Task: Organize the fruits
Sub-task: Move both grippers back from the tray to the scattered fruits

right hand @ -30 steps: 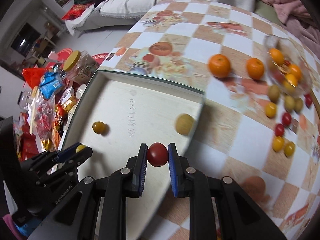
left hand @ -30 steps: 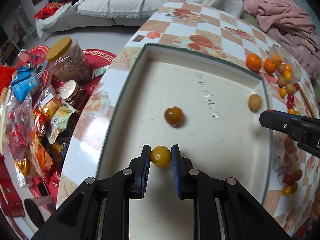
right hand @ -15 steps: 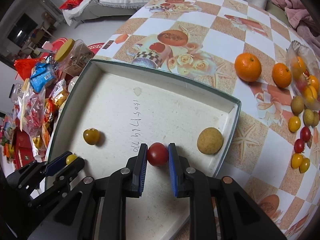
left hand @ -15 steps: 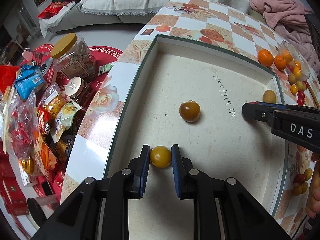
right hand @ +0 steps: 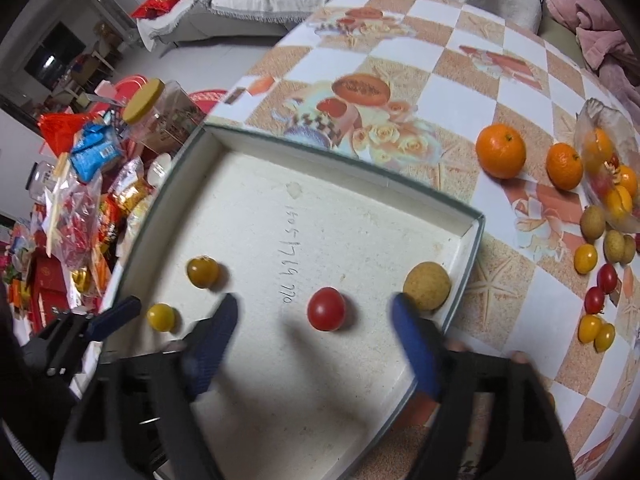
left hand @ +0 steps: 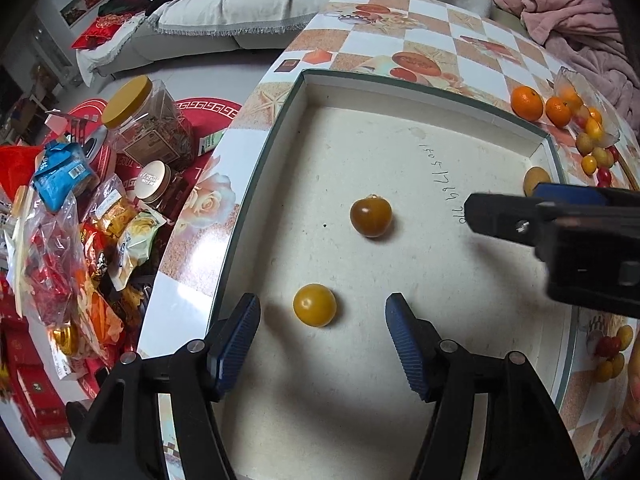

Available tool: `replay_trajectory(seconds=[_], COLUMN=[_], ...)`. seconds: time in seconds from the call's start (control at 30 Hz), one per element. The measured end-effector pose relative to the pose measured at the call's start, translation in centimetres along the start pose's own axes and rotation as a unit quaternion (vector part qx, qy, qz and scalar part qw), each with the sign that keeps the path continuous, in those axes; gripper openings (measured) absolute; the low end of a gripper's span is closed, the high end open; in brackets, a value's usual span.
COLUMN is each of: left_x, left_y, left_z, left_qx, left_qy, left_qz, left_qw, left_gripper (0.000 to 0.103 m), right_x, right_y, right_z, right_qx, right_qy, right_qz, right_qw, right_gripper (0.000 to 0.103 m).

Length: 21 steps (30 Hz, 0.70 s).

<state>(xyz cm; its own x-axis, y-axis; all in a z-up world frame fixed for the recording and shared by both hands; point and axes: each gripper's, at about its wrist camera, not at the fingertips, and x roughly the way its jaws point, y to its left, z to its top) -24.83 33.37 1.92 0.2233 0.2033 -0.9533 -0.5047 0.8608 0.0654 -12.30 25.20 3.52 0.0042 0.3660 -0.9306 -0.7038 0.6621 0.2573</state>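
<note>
A shallow white box lid (left hand: 420,92) (right hand: 472,236) lies on the patterned table. My left gripper (left hand: 322,320) is open, its jaws on either side of a yellow cherry tomato (left hand: 315,305) (right hand: 161,317) resting in the lid. A brownish tomato (left hand: 370,216) (right hand: 203,271) lies beyond it. My right gripper (right hand: 314,322) is open around a red cherry tomato (right hand: 326,309) on the lid floor. A tan round fruit (right hand: 427,285) (left hand: 534,178) sits by the lid's right wall.
Two oranges (right hand: 500,151) (right hand: 564,165), a plastic bag of fruit (right hand: 608,176) and several loose small tomatoes and tan fruits (right hand: 586,258) lie on the table to the right. Snack packets and a jar (left hand: 148,120) crowd the floor to the left.
Both grippers have opened. The yellow tomato and the red tomato, held before, now rest on the lid floor between the open jaws.
</note>
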Motion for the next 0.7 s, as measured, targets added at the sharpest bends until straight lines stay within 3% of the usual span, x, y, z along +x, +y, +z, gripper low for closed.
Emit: replay_trajectory(seconds=[0.3,0.7], left_x=[-1.0,-2.9], left_y=[-2.2,-8.7], left_z=[0.3,1.8], left_qx=[0.036,0.11], left_qy=[-0.006,-0.028], left_qz=[-0.002,-0.036], left_qw=[0.9993,0.9928], left_gripper=[0.067,0.067], right_x=[-3.4,-6.7], right_y=[-2.1,-10.9], right_z=[-0.5,-6.1], right_qx=[0.037,0.137], right_qy=[-0.028,-0.032], right_qz=[0.004,-0.051], right_qw=[0.999,0.989], right_gripper=[0.085,0.085])
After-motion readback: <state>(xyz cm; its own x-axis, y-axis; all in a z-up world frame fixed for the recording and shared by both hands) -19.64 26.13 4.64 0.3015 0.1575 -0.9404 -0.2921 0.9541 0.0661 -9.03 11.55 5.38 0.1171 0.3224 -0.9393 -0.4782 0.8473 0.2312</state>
